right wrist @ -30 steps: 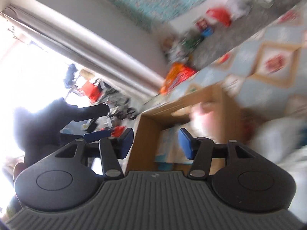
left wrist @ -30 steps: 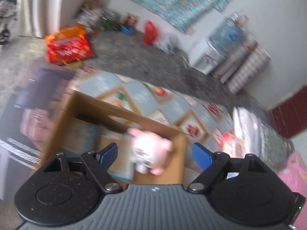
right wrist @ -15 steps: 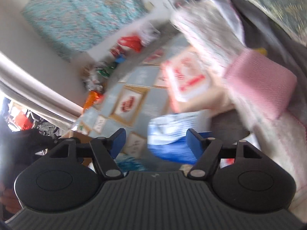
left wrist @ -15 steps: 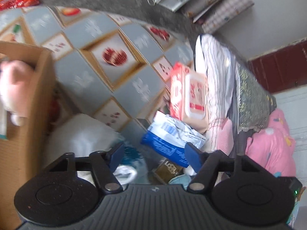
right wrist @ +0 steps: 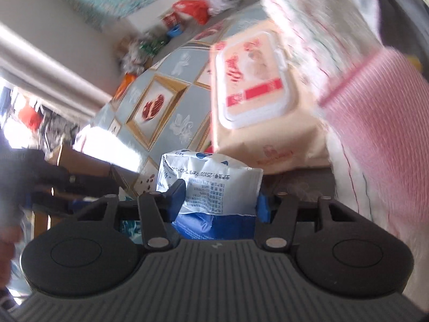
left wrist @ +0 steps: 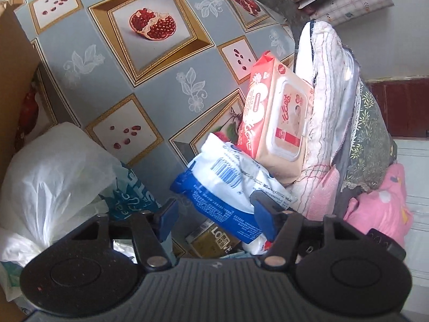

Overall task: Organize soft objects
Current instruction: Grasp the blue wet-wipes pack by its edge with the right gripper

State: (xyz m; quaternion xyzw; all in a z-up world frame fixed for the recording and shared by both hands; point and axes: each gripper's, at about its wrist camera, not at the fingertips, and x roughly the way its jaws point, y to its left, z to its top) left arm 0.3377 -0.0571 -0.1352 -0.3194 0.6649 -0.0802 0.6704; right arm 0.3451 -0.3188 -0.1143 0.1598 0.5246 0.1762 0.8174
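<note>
Our right gripper (right wrist: 218, 201) has the blue-and-white soft pack (right wrist: 211, 185) between its blue fingers (right wrist: 177, 196), and the jaws are closing on it; we cannot tell from this blurred view whether the pads press it yet. The pack is a crinkly plastic pouch, white above with small printed text and a barcode, solid blue along its lower part, its top edge folded and puckered.

Our left gripper (left wrist: 214, 210) hovers with its jaws moderately apart over the same blue-and-white soft pack (left wrist: 228, 185); its right fingertip overlaps the pack's white edge, its left one stands clear, and nothing is clamped.

Just beyond the pack, leaning against it, is a pink-and-cream wipes packet (left wrist: 276, 115) with a rigid flip lid. To the right of both, touching them, rises a heap of folded fabric (left wrist: 329, 94), striped white, with a pink towel (left wrist: 324, 196) at its foot. That side is crowded.

To the left of our left gripper sits a white plastic bag (left wrist: 53, 166), and past it the brown wall of a cardboard box (left wrist: 13, 80). Ahead, the pomegranate-patterned floor covering (left wrist: 112, 61) lies open and flat, offering free room between box and fabric.
</note>
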